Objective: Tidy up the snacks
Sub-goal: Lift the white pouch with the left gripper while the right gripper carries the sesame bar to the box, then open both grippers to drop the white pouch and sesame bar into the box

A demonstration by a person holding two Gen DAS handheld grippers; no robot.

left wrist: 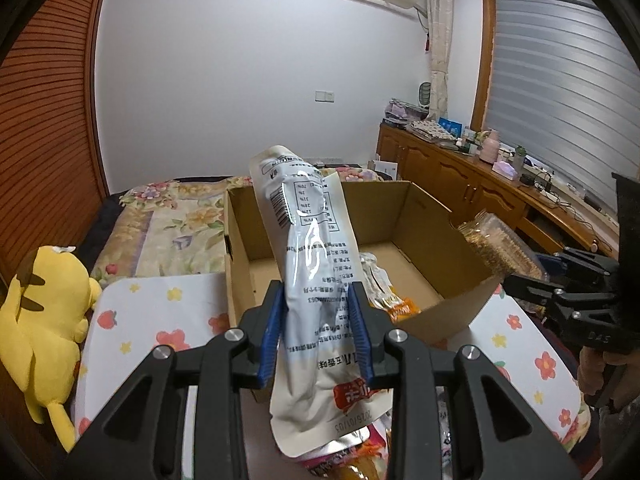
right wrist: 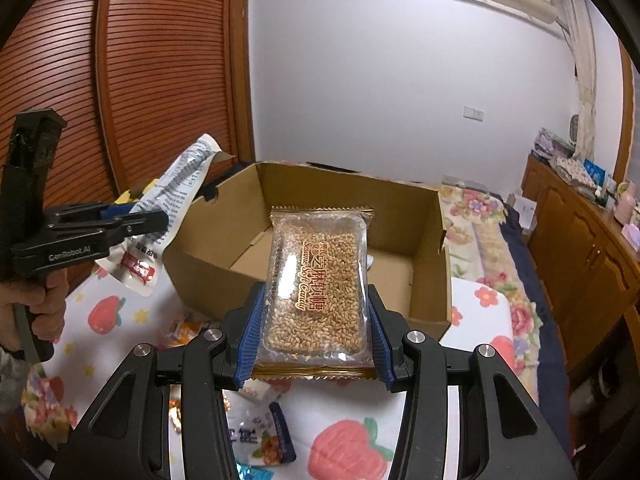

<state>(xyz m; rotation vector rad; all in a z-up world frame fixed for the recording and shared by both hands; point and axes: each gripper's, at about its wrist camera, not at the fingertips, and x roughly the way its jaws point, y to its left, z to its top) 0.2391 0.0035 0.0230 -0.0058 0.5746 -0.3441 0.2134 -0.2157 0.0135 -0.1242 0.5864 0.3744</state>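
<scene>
My left gripper [left wrist: 318, 320] is shut on a long white snack pouch [left wrist: 312, 264] and holds it upright over the near edge of an open cardboard box [left wrist: 424, 216]. My right gripper [right wrist: 316, 332] is shut on a clear pack of sesame soft candy [right wrist: 316, 280], held in front of the same box [right wrist: 224, 240]. In the right wrist view the left gripper [right wrist: 132, 220] and its pouch [right wrist: 176, 188] show at the left. In the left wrist view the right gripper [left wrist: 532, 280] and the candy pack [left wrist: 496, 248] show at the right. An orange snack packet [left wrist: 396, 304] lies inside the box.
The box stands on a flower-print cloth [left wrist: 160, 308] on a bed. Several loose snack packets [right wrist: 276, 436] lie on the cloth below my grippers. A yellow plush toy [left wrist: 44, 320] sits at the left. A wooden sideboard [left wrist: 500, 192] runs along the right wall.
</scene>
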